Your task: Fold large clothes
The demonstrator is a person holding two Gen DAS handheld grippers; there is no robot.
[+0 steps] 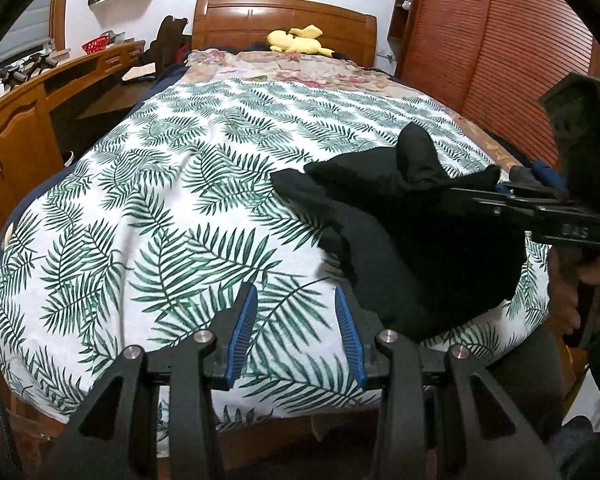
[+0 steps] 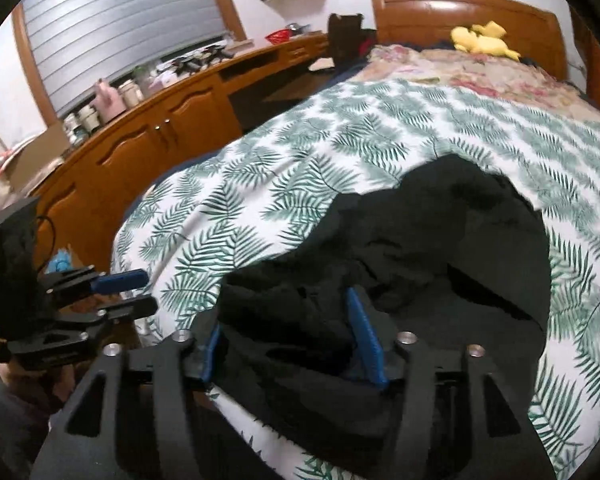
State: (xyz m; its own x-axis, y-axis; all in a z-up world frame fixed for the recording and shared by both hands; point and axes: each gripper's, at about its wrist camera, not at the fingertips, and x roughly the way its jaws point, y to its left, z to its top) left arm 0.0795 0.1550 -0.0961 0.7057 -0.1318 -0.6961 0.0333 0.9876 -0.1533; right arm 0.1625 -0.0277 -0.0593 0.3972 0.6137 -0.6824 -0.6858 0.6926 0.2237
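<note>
A black garment (image 1: 416,248) lies bunched on the near right part of the bed with the fern-print cover (image 1: 188,184). It also shows in the right wrist view (image 2: 420,264). My right gripper (image 2: 288,344) has cloth between its blue pads and looks closed on a bunch of it; in the left wrist view it (image 1: 500,184) comes in from the right, holding a lifted fold. My left gripper (image 1: 296,332) is open and empty, hovering over the bare cover just left of the garment; it also shows in the right wrist view (image 2: 140,292).
A yellow plush toy (image 1: 296,40) lies by the wooden headboard (image 1: 284,12). A floral blanket (image 1: 300,68) covers the far end of the bed. A long wooden cabinet (image 2: 148,148) with jars runs along the left. A slatted wardrobe (image 1: 500,40) stands at the right.
</note>
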